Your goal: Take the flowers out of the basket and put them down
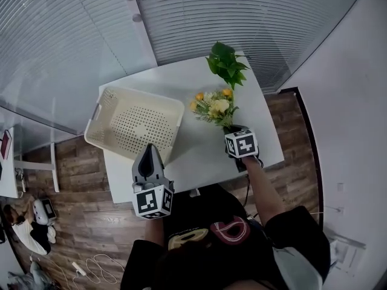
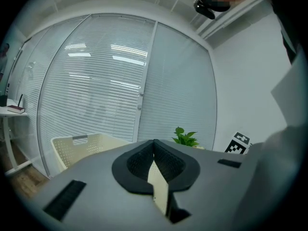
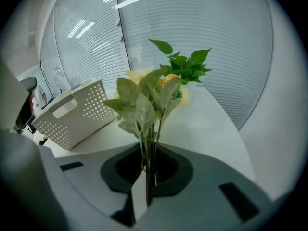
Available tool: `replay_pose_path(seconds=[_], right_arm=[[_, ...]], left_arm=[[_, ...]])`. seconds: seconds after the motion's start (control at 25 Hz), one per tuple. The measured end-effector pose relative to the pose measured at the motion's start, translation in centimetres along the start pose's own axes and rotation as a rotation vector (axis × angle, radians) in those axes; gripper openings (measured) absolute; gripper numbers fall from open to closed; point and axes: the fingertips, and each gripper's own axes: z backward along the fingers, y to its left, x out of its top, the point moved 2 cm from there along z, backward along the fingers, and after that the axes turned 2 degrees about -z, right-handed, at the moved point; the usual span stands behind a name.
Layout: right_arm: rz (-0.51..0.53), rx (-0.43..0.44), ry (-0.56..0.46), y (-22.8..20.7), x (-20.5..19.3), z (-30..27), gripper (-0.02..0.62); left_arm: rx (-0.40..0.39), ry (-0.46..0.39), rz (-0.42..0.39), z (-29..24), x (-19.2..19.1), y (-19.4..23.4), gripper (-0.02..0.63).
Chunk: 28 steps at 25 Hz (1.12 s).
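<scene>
My right gripper [image 1: 234, 130] is shut on the stems of a bunch of yellow and orange flowers [image 1: 213, 106] with pale green leaves, held over the white table [image 1: 199, 144] to the right of the basket. In the right gripper view the stems [image 3: 148, 153] run straight between the pads of my right gripper [image 3: 150, 150], and the blooms [image 3: 144, 88] rise above them. The cream perforated basket [image 1: 136, 122] sits on the table's left part, and nothing shows inside it. My left gripper [image 1: 148, 161] hovers near the basket's front right corner; in its own view the left gripper [image 2: 154, 146] is shut on nothing.
A green leafy plant [image 1: 227, 62] stands at the table's far edge, beyond the flowers; it also shows as leaves [image 3: 185, 64] in the right gripper view. Blinds line the glass walls behind the table. Wooden floor [image 1: 78, 216] with cables lies to the left.
</scene>
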Motion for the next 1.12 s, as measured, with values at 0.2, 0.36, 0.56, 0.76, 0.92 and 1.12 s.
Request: replay_pose_path(seconds=[0.2, 0.36, 0.56, 0.76, 0.92, 1.12], right_arm=[[0.007, -0.039, 0.028, -0.5, -0.7, -1.4, 0.034], [-0.020, -0.035, 0.052, -0.5, -1.6, -2.2, 0.034], [-0.041, -0.039, 0.058, -0.4, -1.9, -2.6, 0.035], [-0.055, -0.037, 0.064, -0.2, -2.5, -3.0, 0.037], [-0.055, -0.049, 0.078, -0.1, -2.9, -3.2, 0.037], [-0.056, -0.065, 0.084, -0.1, -3.2, -3.3, 0.050]], left_arm=[[0.023, 0.001, -0.001, -0.1, 0.2, 0.8, 0.017], [0.033, 0.004, 0.000, -0.2, 0.3, 1.3, 0.017], [0.034, 0.008, 0.000, -0.7, 0.3, 1.9, 0.017], [0.032, 0.013, 0.001, -0.8, 0.3, 2.5, 0.017], [0.021, 0.015, 0.005, -0.8, 0.2, 2.7, 0.017], [0.014, 0.017, 0.006, -0.8, 0.3, 3.1, 0.017]])
